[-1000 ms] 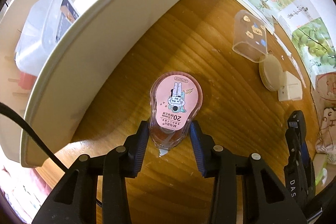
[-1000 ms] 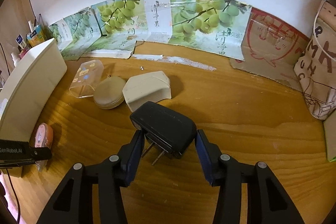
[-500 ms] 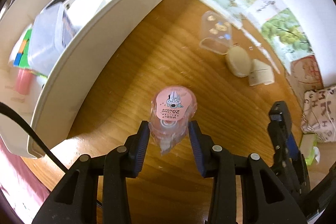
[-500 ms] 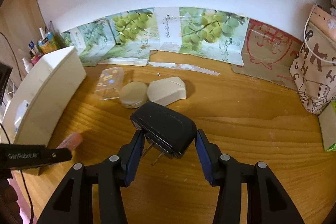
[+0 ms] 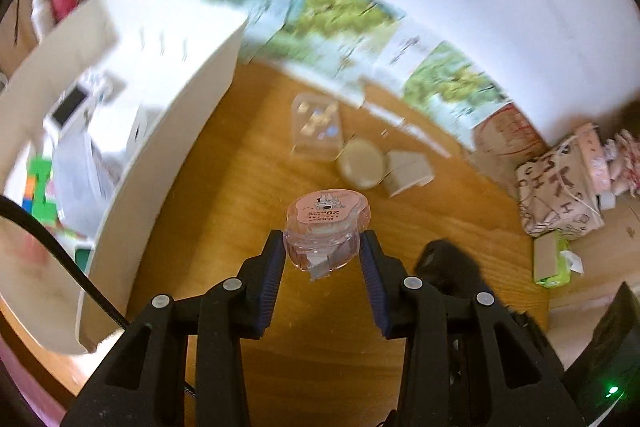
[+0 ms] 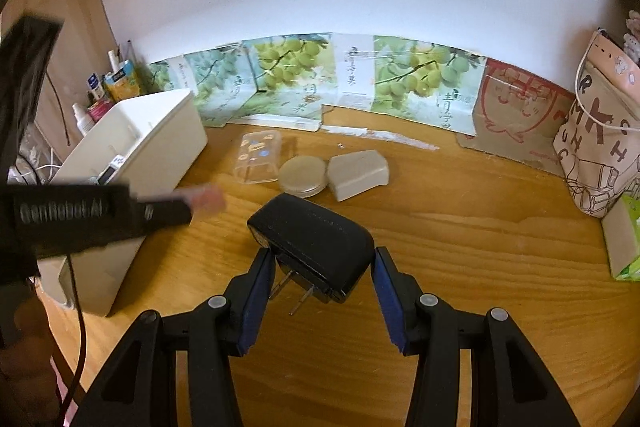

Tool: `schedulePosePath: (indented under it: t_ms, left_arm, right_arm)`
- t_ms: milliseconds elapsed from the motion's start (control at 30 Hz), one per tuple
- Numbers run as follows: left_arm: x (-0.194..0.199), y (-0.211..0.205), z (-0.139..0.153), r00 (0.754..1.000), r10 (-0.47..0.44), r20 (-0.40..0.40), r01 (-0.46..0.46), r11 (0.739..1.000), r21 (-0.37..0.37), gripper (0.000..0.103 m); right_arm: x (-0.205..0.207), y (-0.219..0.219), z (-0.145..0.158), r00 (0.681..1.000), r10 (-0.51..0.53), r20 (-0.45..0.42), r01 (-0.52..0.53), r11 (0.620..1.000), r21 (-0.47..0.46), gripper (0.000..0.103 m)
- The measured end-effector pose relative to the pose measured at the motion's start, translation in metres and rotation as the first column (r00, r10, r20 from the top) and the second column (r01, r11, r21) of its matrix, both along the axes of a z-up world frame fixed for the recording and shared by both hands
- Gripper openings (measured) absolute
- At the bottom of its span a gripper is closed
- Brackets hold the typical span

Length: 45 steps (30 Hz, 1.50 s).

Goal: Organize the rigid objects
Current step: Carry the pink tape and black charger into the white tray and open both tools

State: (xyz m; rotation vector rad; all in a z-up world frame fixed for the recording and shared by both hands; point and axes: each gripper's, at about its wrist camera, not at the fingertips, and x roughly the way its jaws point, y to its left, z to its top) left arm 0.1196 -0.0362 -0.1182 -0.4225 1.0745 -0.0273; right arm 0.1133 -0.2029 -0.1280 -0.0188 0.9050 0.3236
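My left gripper [image 5: 323, 259] is shut on a pink correction tape [image 5: 326, 229] and holds it in the air above the wooden desk, right of the white storage box [image 5: 160, 147]. In the right wrist view the left gripper [image 6: 200, 201] is blurred beside the white storage box [image 6: 160, 139]. My right gripper [image 6: 324, 275] is shut on a black plug adapter [image 6: 312, 241], prongs toward me, above the desk.
A clear plastic case [image 6: 258, 155], a round beige tin [image 6: 302, 175] and a beige wedge-shaped box [image 6: 358, 173] lie on the desk. A paper bag [image 6: 600, 147] and a green tissue pack [image 6: 624, 239] stand at right. The box holds a thermometer [image 5: 68, 111] and a colourful cube [image 5: 38, 187].
My left gripper has risen and tilted up with the correction tape, now well above the desk. My right gripper has also lifted with the plug adapter.
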Motion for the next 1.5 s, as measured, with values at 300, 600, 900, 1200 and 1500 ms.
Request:
schedulePosePath:
  t_ms: [300, 600, 900, 1200, 1500]
  left_arm:
    - [-0.004, 0.028, 0.039, 0.981, -0.048, 0.19, 0.051, 0.999, -0.013, 0.041]
    - [-0.018, 0.084, 0.068, 0.949, -0.025, 0.315, 0.015, 0.999, 0.034, 0.041]
    - [-0.036, 0.128, 0.075, 0.932, -0.025, 0.361, -0.023, 0.991, 0.129, 0.041]
    - [-0.046, 0.177, 0.068, 0.94, -0.013, 0.341, -0.057, 0.98, 0.192, 0.041]
    - [-0.044, 0.213, 0.052, 0.961, -0.019, 0.276, -0.059, 0.96, 0.272, 0.041]
  right_arm:
    - [-0.014, 0.026, 0.016, 1.0, 0.008, 0.03, -0.009, 0.999, 0.034, 0.05]
    - [-0.025, 0.069, 0.031, 0.997, 0.039, 0.072, -0.045, 0.996, 0.074, 0.05]
    - [-0.033, 0.121, 0.037, 0.992, 0.081, 0.093, -0.092, 0.99, 0.111, 0.05]
    - [-0.041, 0.171, 0.038, 0.989, 0.107, 0.099, -0.12, 0.984, 0.135, 0.05]
    - [-0.047, 0.21, 0.033, 0.986, 0.115, 0.119, -0.133, 0.979, 0.154, 0.051]
